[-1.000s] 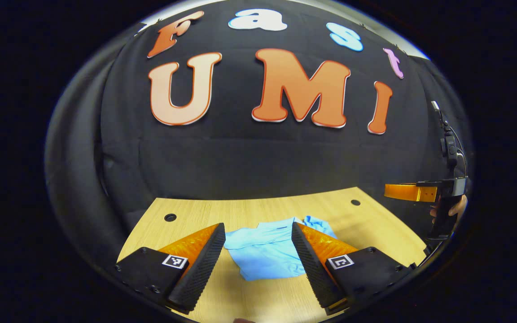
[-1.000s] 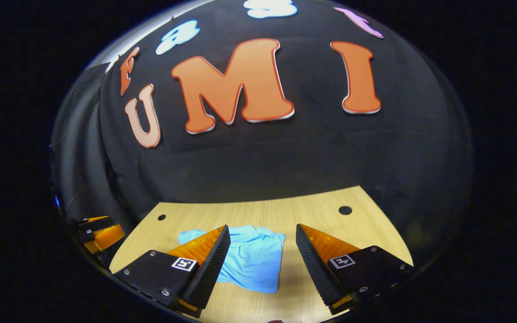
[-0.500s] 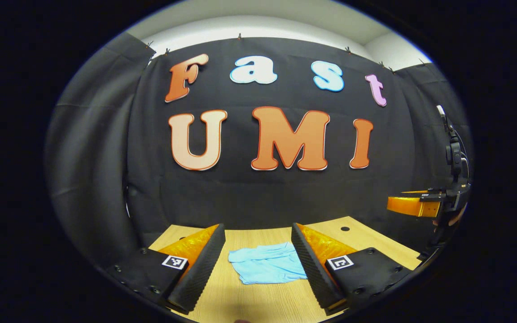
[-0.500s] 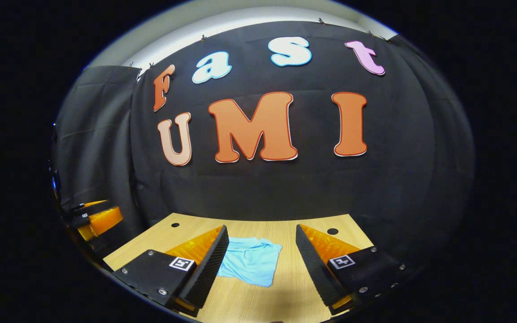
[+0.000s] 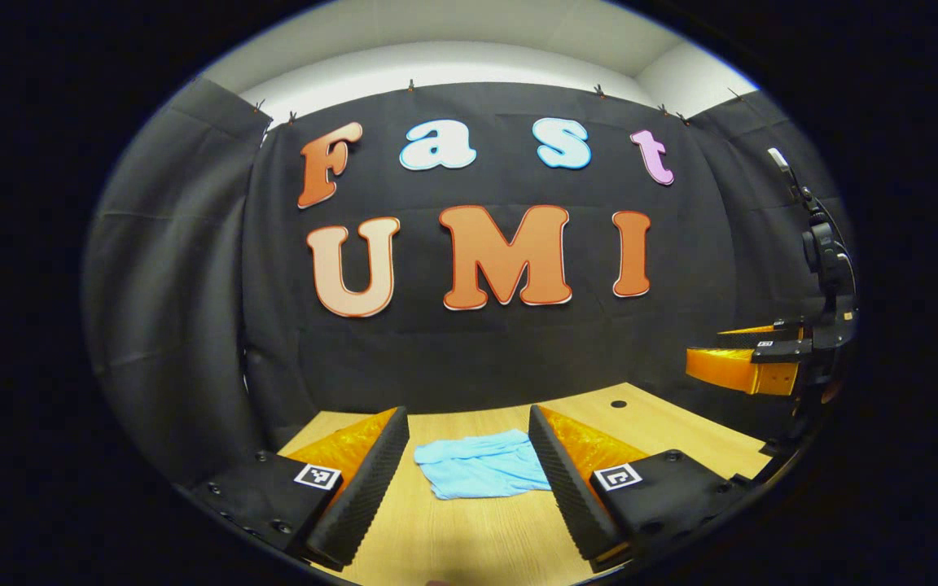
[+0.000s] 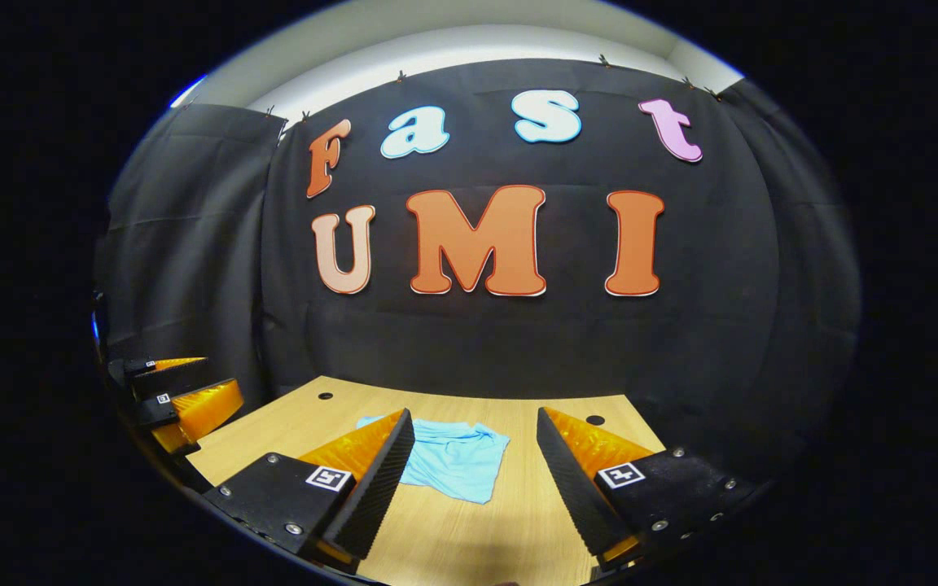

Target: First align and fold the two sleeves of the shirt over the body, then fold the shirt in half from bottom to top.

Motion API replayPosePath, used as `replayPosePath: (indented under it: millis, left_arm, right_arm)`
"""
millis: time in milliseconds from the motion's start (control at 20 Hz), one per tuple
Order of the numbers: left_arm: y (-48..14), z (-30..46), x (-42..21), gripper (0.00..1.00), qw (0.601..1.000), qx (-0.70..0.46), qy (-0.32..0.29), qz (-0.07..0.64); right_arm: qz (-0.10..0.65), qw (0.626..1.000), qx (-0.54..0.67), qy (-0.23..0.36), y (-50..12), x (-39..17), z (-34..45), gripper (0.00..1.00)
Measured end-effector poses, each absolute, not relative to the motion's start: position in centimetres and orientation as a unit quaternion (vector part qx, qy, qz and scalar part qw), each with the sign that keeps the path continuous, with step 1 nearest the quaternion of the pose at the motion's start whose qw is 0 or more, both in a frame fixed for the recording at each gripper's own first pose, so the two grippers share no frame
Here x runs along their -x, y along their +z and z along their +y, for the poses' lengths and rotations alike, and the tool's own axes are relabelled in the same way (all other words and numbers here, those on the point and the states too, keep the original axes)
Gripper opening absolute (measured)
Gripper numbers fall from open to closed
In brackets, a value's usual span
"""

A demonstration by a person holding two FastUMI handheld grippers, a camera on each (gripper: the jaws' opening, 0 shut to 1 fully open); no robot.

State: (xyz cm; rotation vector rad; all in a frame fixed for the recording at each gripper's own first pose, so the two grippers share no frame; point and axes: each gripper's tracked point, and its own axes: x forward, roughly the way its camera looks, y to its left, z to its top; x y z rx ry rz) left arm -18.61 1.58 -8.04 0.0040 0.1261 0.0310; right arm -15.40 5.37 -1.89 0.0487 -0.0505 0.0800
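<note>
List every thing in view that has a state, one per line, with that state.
shirt: folded into a compact, slightly rumpled bundle, lying flat on the table, nothing touching it.
left gripper: jaws open, empty, above the table on the near side of the shirt.
right gripper: jaws open, empty, clear of the shirt.
table: bears the shirt.

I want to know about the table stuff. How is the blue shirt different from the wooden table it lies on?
The light blue cloth shirt is soft, rumpled and folded into a small bundle; the pale wooden table is hard, flat and smooth. The shirt covers just a patch near the middle, while the table spreads wide around it and has round holes. Both lie untouched, with the open left gripper and right gripper apart from them.
</note>
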Motion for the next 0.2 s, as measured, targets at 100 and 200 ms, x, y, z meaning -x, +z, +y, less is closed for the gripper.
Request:
replayPosePath:
  millis: [100,200]
  left_arm:
    - [-7.7,2.3,18.4,0.97,0.998,0.011,0.025,0.057]
    - [-7.2,2.9,18.1,0.97,0.998,0.024,0.028,0.050]
  right_arm:
    - [-0.036,0.998,-0.021,0.040,-1.3,15.6,5.9,0.95]
    - [-0.038,0.998,-0.022,0.037,-1.2,15.4,6.3,0.95]
